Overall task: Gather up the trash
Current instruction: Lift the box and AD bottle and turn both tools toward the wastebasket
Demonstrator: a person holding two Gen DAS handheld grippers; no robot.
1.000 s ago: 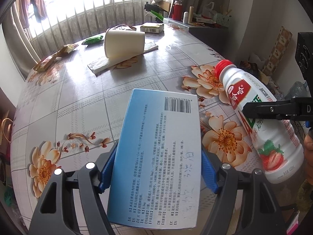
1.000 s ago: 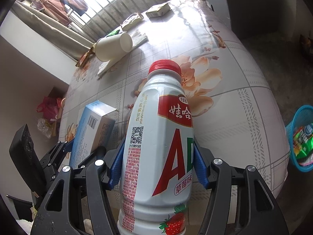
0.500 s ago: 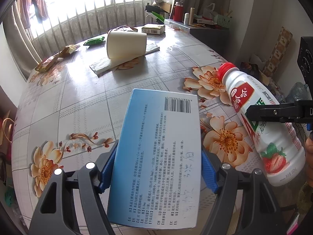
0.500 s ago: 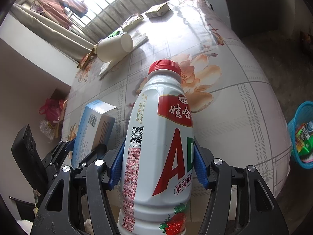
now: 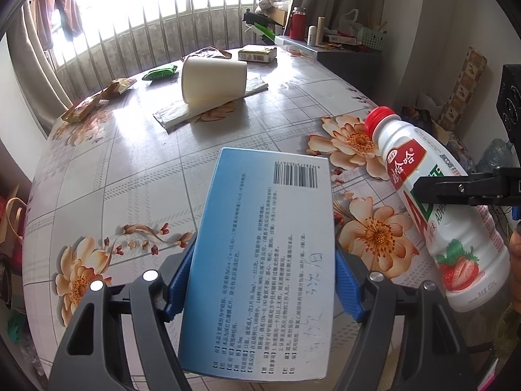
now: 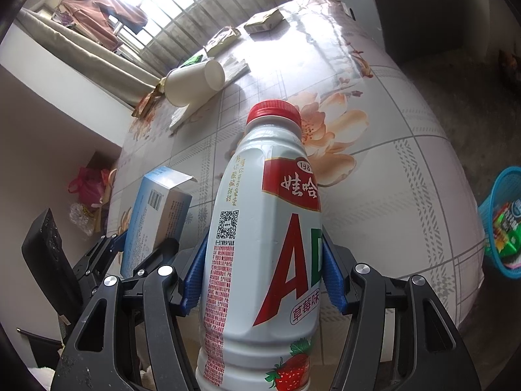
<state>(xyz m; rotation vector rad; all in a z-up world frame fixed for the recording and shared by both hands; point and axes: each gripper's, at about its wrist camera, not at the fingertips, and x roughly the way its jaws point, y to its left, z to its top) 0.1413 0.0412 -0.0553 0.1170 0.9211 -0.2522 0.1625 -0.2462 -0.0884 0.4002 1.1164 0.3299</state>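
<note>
Bottle (image 6: 263, 244) and box (image 5: 263, 270) in jaws

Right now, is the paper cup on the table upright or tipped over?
Tipped over: the paper cup lies on its side across a flat paper wrapper, its base facing the right wrist camera.

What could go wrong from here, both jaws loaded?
The left gripper clamps only the lower part of the blue box, whose top flap is open; it may crush or pivot. The right gripper grips the smooth bottle low down, so it could tip. The blue basket sits on the floor past the table's edge.
</note>
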